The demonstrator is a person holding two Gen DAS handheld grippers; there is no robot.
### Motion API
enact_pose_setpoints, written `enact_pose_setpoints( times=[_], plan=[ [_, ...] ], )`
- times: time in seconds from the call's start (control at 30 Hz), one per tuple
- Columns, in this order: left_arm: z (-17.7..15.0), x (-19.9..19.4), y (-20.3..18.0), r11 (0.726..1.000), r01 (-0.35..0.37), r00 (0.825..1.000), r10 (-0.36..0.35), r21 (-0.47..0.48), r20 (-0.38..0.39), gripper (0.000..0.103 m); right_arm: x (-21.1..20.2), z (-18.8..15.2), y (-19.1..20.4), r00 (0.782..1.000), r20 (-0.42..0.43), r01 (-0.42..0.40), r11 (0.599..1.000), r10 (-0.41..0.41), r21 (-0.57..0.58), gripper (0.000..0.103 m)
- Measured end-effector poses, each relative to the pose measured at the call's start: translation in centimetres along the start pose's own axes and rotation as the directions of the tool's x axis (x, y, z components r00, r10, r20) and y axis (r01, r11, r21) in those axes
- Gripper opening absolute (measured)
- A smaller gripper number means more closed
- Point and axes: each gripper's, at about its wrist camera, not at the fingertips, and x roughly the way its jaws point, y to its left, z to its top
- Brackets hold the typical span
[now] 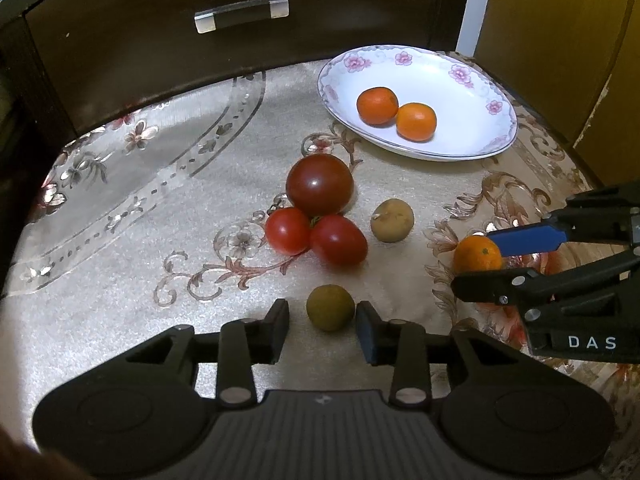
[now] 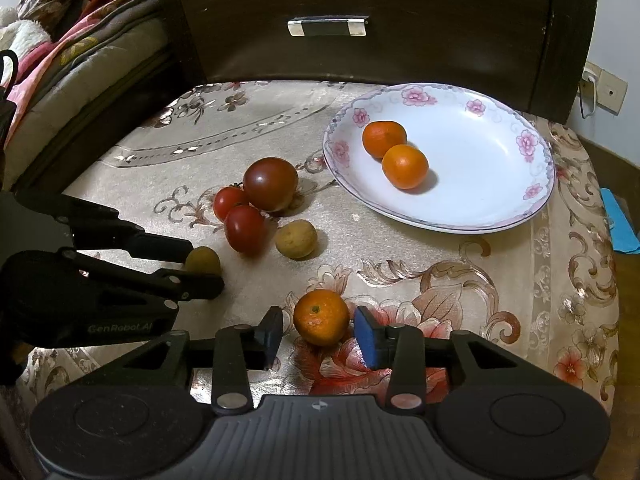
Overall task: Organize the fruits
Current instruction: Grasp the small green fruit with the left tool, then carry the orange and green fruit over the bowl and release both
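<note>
A small greenish-brown fruit (image 1: 330,307) lies on the patterned tablecloth between the fingers of my left gripper (image 1: 322,320). The gripper is open, with a gap beside its left pad. A small orange (image 2: 321,317) lies between the pads of my right gripper (image 2: 319,326), which is open too, with slim gaps on both sides. Each gripper appears in the other's view: the right gripper (image 1: 474,262) and the left gripper (image 2: 204,266). The flowered white plate (image 1: 460,80) at the back right holds two oranges (image 1: 377,105) (image 1: 416,121).
One dark tomato (image 1: 320,185) and two red tomatoes (image 1: 287,231) (image 1: 338,239) cluster mid-table, with a tan round fruit (image 1: 392,221) beside them. A dark drawer front with a handle (image 2: 327,26) stands behind the table. Bedding (image 2: 60,40) lies to the left.
</note>
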Motion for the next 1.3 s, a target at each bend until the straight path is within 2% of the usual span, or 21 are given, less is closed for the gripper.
enact_pose_setpoints(
  times=[0.13, 0.23, 0.33, 0.6, 1.3],
  plan=[
    [0.0, -0.1, -0.2, 1.0, -0.008, 1.0, 0.008, 0.012, 0.004, 0.044, 0.1, 0.0, 0.2, 1.0, 0.003, 0.008, 1.0, -0.008, -0.012, 0.032],
    [0.0, -0.1, -0.4, 1.0, 0.001, 1.0, -0.001, 0.012, 0.002, 0.039, 0.2, 0.0, 0.4, 1.0, 0.002, 0.018, 0.999, -0.018, -0.031, 0.031],
    [0.1, -0.1, -0.6, 1.0, -0.004, 1.0, 0.004, 0.03, 0.002, 0.036, 0.2, 0.1, 0.4, 0.999, 0.003, 0.034, 0.999, -0.034, -0.034, 0.023],
    [0.4, -0.3, -0.8, 1.0, 0.018, 1.0, -0.018, 0.025, 0.001, 0.034, -0.1, 0.2, 0.1, 0.999, 0.009, 0.031, 0.999, -0.031, -0.02, 0.023],
    [4.5, -3.2, -2.6, 0.998, 0.069, 0.99, -0.068, -0.01, 0.121, 0.034, -3.6, 1.6, -0.7, 0.992, 0.123, 0.026, 0.999, -0.031, 0.044, 0.023]
  ],
)
